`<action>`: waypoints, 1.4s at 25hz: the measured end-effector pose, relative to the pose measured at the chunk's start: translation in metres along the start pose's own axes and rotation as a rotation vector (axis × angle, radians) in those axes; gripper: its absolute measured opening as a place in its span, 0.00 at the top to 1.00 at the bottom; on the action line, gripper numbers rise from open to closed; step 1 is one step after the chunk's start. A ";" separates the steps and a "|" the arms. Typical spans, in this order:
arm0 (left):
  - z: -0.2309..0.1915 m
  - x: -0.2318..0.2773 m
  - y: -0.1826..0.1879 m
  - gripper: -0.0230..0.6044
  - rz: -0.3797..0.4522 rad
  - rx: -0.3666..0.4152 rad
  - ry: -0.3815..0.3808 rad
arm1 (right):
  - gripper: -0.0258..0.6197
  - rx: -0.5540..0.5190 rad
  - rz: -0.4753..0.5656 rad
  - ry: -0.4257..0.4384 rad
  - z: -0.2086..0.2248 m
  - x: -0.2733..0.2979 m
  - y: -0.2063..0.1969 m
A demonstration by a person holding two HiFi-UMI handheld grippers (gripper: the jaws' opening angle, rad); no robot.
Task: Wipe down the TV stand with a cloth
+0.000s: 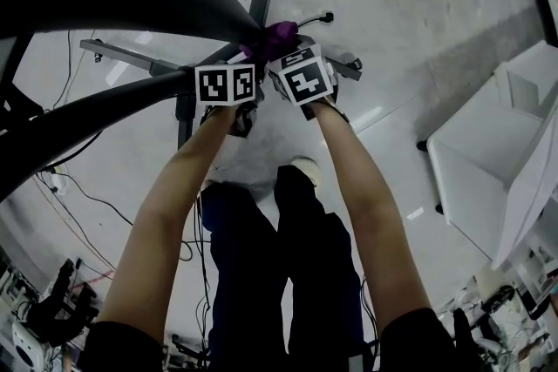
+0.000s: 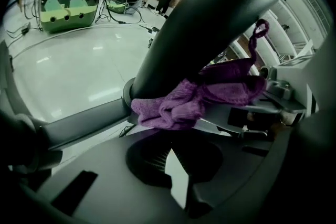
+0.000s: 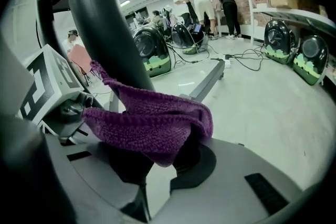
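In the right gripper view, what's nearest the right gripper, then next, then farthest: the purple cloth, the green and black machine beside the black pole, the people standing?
1. purple cloth, right at the front, bottom middle.
2. green and black machine, on the floor, left of middle.
3. people standing, far back, top middle.

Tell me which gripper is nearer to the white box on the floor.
Right. The right gripper is on the white box's side; the left gripper is farther left.
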State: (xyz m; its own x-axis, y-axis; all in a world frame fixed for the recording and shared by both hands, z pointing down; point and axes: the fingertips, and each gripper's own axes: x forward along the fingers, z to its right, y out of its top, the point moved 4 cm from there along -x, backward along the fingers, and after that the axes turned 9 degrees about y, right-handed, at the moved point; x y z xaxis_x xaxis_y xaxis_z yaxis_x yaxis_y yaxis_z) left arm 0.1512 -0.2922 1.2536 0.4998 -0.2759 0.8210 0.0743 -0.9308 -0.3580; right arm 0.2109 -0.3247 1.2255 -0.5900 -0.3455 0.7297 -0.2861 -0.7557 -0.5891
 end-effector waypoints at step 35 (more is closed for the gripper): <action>0.364 -0.611 0.160 0.95 0.638 0.278 -0.125 | 0.86 -0.077 0.776 0.138 -0.314 -0.583 0.337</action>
State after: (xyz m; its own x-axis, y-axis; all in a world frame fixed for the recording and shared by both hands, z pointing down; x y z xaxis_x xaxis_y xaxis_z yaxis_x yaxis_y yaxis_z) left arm 0.1718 -0.1856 0.5325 0.6134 -0.7020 0.3619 -0.0572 -0.4965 -0.8661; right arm 0.2211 -0.2036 0.4926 -0.7291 -0.6822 0.0542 0.1967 -0.2847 -0.9382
